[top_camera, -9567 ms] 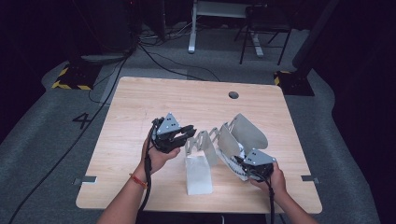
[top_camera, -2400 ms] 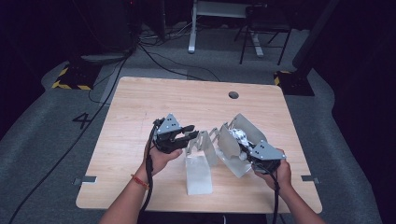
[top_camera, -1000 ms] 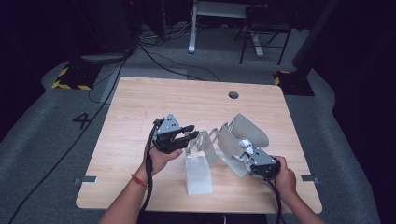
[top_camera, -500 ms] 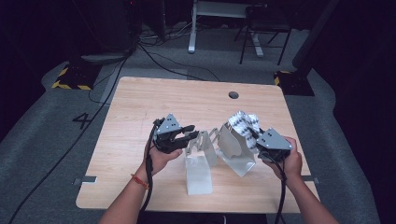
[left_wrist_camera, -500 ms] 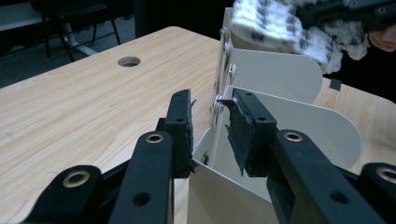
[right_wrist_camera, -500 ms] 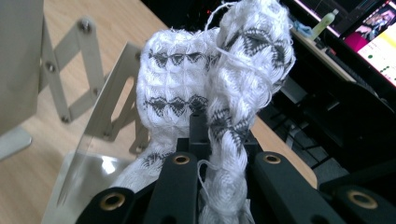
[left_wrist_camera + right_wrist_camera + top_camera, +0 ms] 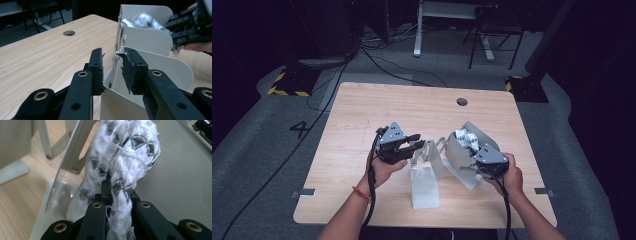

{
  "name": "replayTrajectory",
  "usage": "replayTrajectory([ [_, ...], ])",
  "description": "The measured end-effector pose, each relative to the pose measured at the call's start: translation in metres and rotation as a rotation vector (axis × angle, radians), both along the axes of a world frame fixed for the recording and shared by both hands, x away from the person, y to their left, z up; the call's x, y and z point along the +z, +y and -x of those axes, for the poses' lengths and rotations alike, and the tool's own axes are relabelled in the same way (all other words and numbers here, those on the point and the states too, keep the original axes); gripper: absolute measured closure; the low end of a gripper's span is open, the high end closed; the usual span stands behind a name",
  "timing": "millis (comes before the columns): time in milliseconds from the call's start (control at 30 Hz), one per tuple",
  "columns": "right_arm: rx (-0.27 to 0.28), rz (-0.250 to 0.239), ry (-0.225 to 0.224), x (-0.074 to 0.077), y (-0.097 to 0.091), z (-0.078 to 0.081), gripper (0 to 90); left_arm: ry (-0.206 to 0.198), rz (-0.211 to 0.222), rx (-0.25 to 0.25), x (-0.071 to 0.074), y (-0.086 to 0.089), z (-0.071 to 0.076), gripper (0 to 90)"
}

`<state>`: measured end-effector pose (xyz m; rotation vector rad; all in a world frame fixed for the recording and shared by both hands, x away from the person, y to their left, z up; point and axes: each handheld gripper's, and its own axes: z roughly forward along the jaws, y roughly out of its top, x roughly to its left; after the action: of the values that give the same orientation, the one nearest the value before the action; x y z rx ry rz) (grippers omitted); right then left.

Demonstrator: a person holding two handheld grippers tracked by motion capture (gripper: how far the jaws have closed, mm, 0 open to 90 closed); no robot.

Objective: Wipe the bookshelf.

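Left gripper (image 7: 412,144): held steady mid-table; its jaws sit apart w/ the edge of a plate of the grey metal folding divider rack (image 7: 424,186) between them. In the left gripper view (image 7: 113,72) the pads look to be just at that plate; can't tell if they press on it.
Right gripper (image 7: 477,155): at the rack's right end, jaws clamped together on a white-and-black knitted cloth (image 7: 466,140).
Cloth: bunched up, lifted between the two rightmost curved plates of the rack. In the right gripper view (image 7: 112,200) the cloth (image 7: 125,162) rises straight out of the jaws, a grey plate close on either side.
Rack: stands on the light wooden table (image 7: 377,110), plates linked by a scissor hinge, fanned from centre to right.
Table: round cable hole (image 7: 462,102) near the far edge, well apart from the rack.
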<state>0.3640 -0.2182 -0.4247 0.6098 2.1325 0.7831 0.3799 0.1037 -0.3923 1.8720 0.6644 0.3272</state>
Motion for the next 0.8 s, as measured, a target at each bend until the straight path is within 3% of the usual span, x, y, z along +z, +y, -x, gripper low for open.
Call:
replayTrajectory([
  [167, 0.013, 0.051, 0.059, -0.026, 0.003, -0.001, 83.7, 0.000, 0.000, 0.001, 0.000, 0.000, 0.000, 69.9],
  [367, 0.026, 0.092, 0.163, -0.057, 0.001, 0.000, 83.7, -0.001, -0.002, 0.001, 0.000, 0.000, 0.000, 69.9],
  [433, 0.029, 0.104, 0.172, -0.062, 0.000, 0.002, 83.6, -0.001, -0.001, -0.001, 0.000, 0.000, 0.000, 69.9],
  [567, 0.019, 0.124, 0.152, -0.058, -0.003, 0.004, 83.6, -0.002, -0.001, -0.001, 0.000, 0.000, 0.000, 69.9],
  [800, -0.022, 0.041, 0.073, -0.027, -0.016, 0.010, 83.7, -0.002, 0.003, -0.002, 0.000, 0.001, 0.000, 69.9],
])
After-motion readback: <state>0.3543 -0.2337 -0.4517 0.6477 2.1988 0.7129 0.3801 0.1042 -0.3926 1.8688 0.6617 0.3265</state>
